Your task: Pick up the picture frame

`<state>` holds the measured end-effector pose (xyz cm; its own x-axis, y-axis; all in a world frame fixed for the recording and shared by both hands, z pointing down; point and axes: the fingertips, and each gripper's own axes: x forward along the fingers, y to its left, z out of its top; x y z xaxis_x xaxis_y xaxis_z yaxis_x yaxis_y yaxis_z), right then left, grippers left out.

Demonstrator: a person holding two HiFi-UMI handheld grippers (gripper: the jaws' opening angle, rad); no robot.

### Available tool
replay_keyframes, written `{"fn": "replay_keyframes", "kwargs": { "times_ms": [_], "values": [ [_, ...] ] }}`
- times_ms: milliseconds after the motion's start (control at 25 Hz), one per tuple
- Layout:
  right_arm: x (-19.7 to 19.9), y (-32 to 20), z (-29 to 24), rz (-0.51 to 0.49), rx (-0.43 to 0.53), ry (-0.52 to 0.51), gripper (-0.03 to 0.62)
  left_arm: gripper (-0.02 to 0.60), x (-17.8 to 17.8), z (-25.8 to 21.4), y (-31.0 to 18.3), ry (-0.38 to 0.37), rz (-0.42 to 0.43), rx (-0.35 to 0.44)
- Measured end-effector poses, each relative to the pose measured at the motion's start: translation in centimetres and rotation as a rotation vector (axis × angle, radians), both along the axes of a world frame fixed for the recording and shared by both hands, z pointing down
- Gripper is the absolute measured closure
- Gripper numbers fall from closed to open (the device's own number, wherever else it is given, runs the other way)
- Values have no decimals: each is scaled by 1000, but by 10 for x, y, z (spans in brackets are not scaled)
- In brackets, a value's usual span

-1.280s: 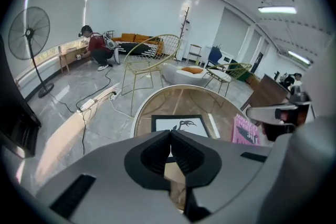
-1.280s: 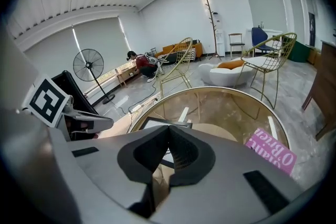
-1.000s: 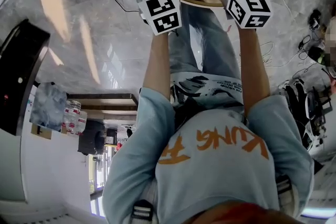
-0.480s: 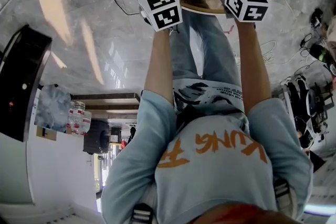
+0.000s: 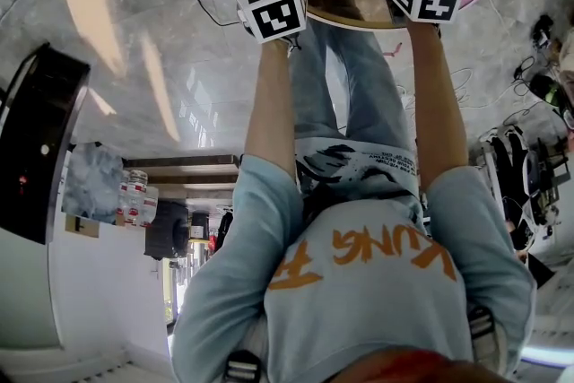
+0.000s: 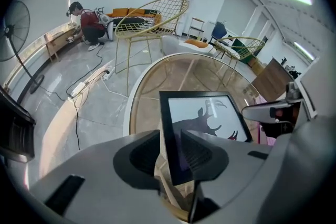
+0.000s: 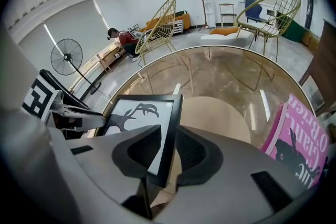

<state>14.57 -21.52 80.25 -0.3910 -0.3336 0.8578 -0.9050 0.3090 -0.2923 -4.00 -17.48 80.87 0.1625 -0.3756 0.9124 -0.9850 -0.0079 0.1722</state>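
Jaws of the left gripper [image 6: 169, 136] have just been opening and stand released astride the left edge of the black picture frame [image 6: 202, 113]; the right gripper [image 7: 169, 136] likewise gapes around the frame's right edge; the frame sits on a round glass-topped table [image 6: 137, 97]; a pink book [image 7: 296, 139] lies near it on the same top.

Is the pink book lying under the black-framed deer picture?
No, the pink book lies beside the black-framed deer picture, apart from it.

Orange letters on the person's shirt [image 5: 359, 300] read KUNG FU (upside down here); print on the pink book [image 7: 299, 139] is unclear.
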Motion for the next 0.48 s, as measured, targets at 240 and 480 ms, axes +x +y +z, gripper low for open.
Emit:
{"fn": "replay_keyframes", "kwargs": {
  "times_ms": [240, 480],
  "values": [
    [-1, -4, 13, 9, -35, 16, 505, 448, 4, 12, 0, 55, -18, -34],
    [-2, -3, 23, 27, -51, 32, 514, 457, 2, 15, -3, 108, -27, -35]
  ]
}}
